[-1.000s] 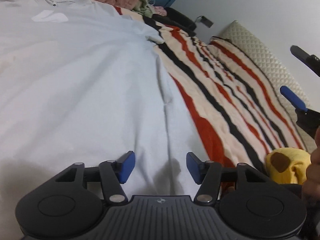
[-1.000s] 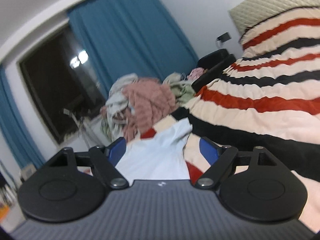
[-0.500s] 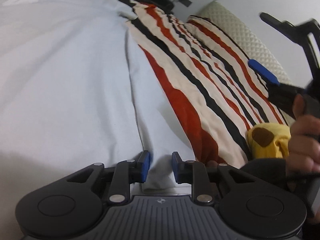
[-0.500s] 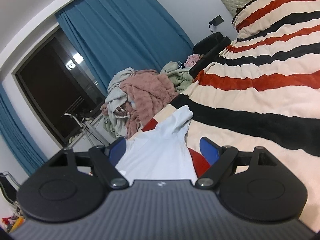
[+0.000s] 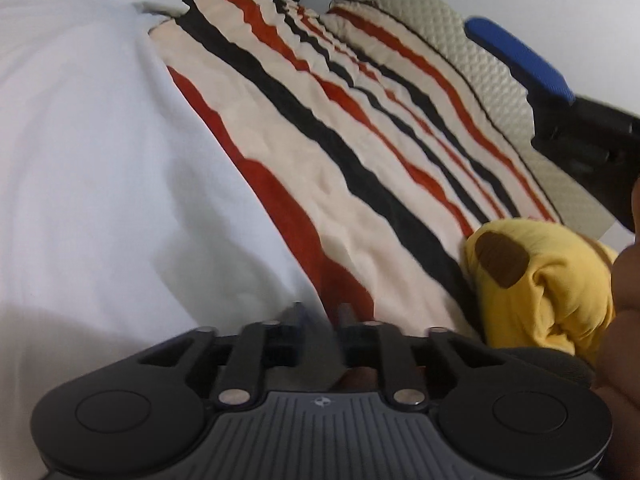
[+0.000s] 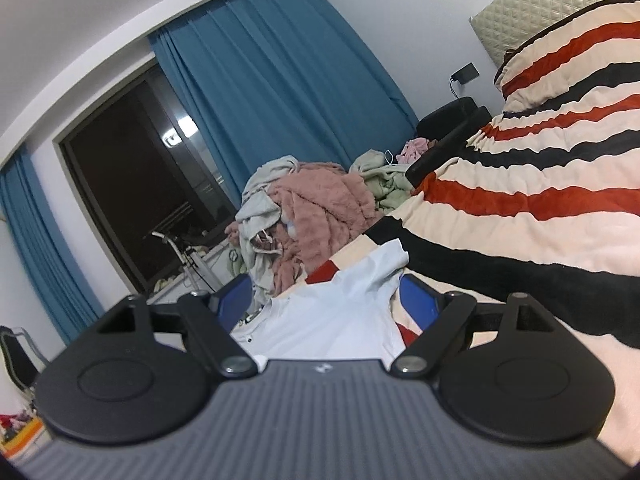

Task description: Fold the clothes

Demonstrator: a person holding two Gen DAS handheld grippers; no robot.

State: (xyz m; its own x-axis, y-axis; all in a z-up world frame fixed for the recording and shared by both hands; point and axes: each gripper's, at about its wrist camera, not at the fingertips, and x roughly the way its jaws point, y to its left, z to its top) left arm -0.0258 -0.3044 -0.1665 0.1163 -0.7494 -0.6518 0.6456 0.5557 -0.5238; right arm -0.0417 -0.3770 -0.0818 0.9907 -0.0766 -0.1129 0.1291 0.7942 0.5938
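A pale blue-white cotton T-shirt (image 5: 104,168) lies spread flat on the left of a cream blanket with red and black stripes (image 5: 360,152), its collar at the far end near a heap of pink and grey laundry (image 6: 304,208); the left gripper (image 5: 320,316) sits at the shirt's near right hem corner, its 2 jaws drawn almost together with the cloth's edge between them, so it seems pinched; the right gripper (image 6: 326,300) hovers above with jaws wide apart, holding nothing; the fabric looks light, limp and thin, likely to sag and crease; corners, hem and shoulder seams judge as the surest holds; a yellow plush toy (image 5: 536,276) sits near right.
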